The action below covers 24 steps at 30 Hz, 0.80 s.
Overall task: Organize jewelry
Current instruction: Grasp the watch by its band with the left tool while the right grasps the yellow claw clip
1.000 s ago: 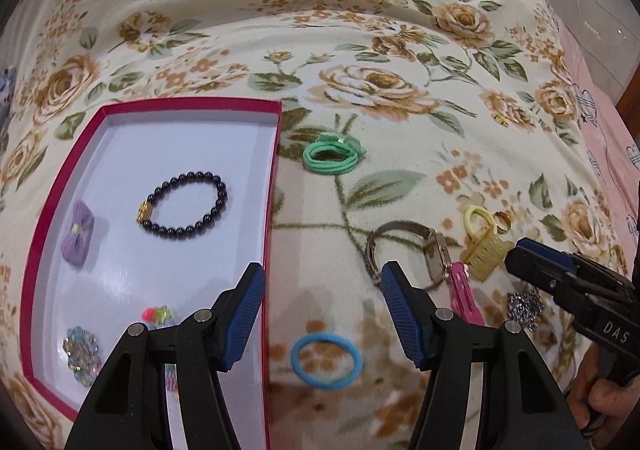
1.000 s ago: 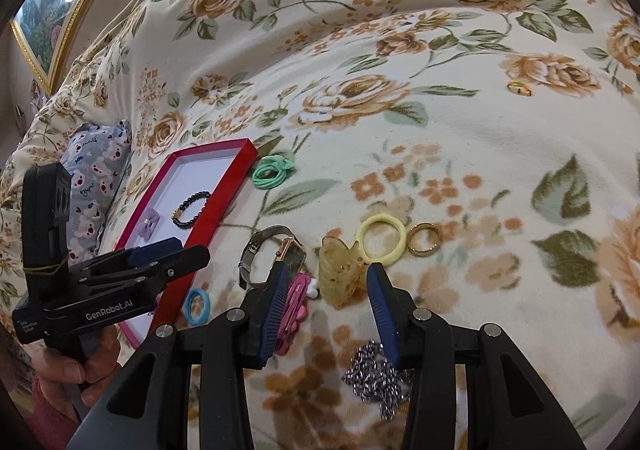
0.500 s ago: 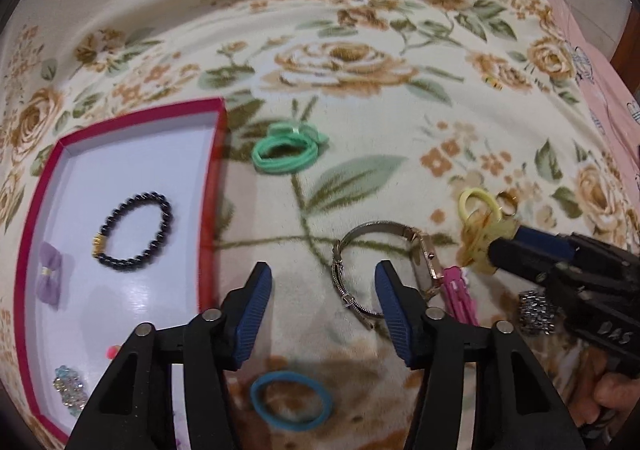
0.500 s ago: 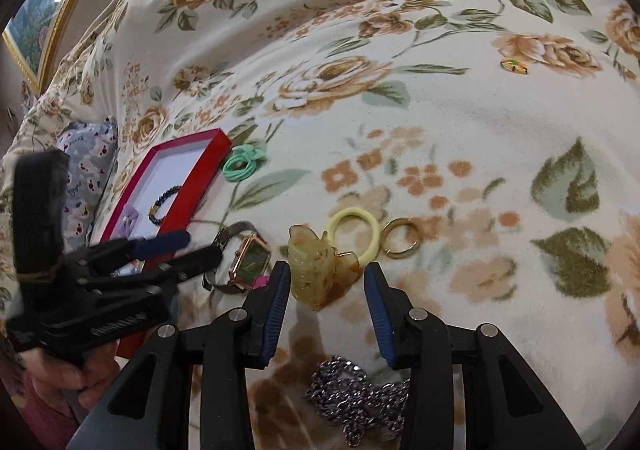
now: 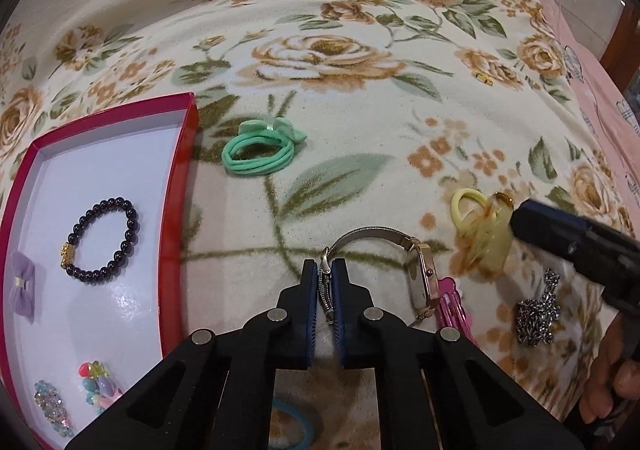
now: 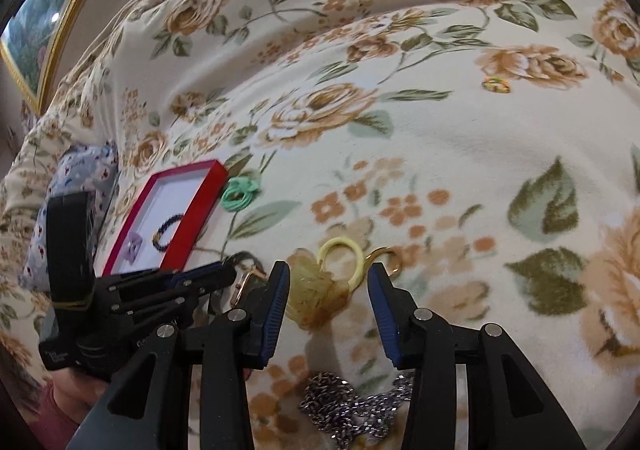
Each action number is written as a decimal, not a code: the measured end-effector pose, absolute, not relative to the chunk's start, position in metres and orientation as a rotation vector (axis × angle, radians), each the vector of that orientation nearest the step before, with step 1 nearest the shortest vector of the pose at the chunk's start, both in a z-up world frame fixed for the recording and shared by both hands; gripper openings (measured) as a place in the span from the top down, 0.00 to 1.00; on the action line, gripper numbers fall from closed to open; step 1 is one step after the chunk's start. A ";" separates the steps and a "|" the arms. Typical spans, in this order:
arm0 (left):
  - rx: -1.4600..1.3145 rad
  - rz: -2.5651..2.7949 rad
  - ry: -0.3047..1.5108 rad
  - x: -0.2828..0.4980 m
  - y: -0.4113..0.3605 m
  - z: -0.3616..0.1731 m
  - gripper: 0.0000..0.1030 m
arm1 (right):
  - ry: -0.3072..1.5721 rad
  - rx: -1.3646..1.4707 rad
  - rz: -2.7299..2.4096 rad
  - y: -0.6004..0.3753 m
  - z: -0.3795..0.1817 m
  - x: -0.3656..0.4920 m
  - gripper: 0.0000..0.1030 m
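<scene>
Left gripper is clamped on watch strap, red tray at 9 o'clock; right gripper is held wide apart around yellow hair claw

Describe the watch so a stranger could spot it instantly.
Start at the red tray on the floral blanket; just right of it lies the watch. The left gripper pinches its mesh band. Only it has a rose-gold square case.
</scene>
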State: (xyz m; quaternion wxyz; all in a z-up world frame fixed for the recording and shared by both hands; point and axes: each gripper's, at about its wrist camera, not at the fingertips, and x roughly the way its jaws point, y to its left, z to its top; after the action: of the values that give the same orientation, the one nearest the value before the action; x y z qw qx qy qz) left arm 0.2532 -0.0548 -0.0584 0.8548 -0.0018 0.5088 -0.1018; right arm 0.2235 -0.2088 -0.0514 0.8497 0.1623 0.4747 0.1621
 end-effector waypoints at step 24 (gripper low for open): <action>-0.137 -0.166 0.959 0.185 0.007 0.001 0.95 | 0.964 0.230 0.343 -0.176 -0.048 0.218 0.74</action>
State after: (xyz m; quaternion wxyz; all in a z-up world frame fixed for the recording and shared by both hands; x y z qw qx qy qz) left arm 0.1845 0.0072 0.0007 0.8816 -0.0658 0.4605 -0.0797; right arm 0.2184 -0.1758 -0.0484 0.8657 0.1097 0.4601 0.1637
